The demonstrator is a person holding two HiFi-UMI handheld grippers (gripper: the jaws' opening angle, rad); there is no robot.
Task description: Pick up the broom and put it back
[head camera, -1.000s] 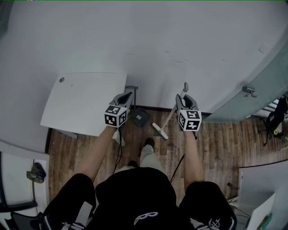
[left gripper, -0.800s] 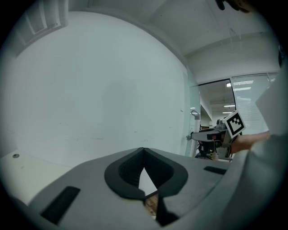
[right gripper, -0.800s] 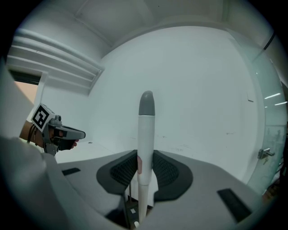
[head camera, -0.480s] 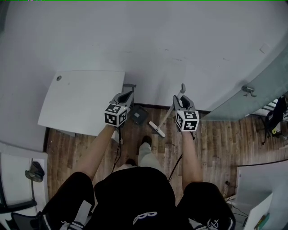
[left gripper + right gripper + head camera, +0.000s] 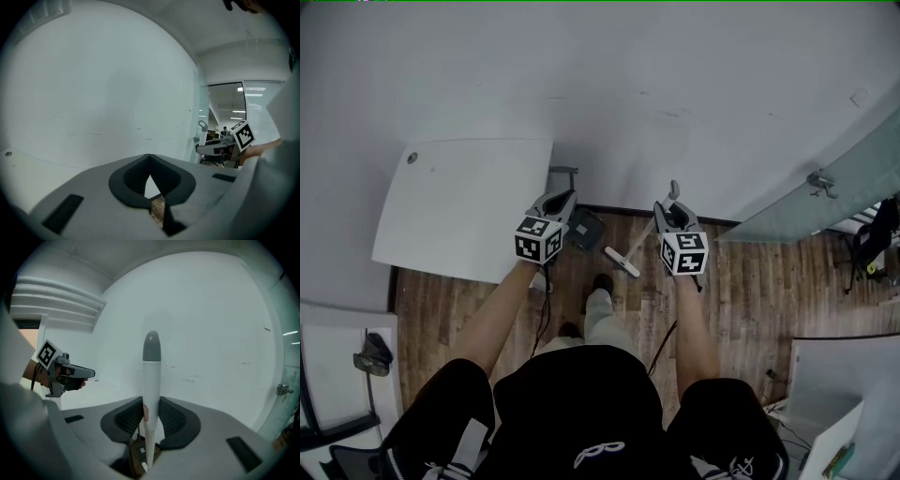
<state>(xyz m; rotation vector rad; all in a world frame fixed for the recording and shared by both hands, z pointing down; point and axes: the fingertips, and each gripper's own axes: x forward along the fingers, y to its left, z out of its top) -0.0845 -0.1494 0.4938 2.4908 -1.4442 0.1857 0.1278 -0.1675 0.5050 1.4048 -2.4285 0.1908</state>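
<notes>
The broom has a white handle (image 5: 652, 232) with a grey cap and a flat white head (image 5: 622, 262) down by the wooden floor, close to the wall. My right gripper (image 5: 671, 210) is shut on the handle just under its cap. In the right gripper view the handle (image 5: 151, 376) stands upright between the dark pads of the right gripper (image 5: 151, 414). My left gripper (image 5: 564, 196) hangs to the left of the broom, apart from it. In its own view the left gripper (image 5: 150, 159) is shut, its tips meeting with nothing between them.
A white table (image 5: 469, 206) stands at the left against the white wall. A dark square object (image 5: 584, 228) lies on the floor between the grippers, by a metal frame (image 5: 563, 172). A glass door (image 5: 834, 159) with a handle (image 5: 820, 180) is at the right. My foot (image 5: 602, 283) is near the broom head.
Both grippers have sunk a little and drifted left in the head view. The broom has come along in the right gripper, its head now closer to the dark object.
</notes>
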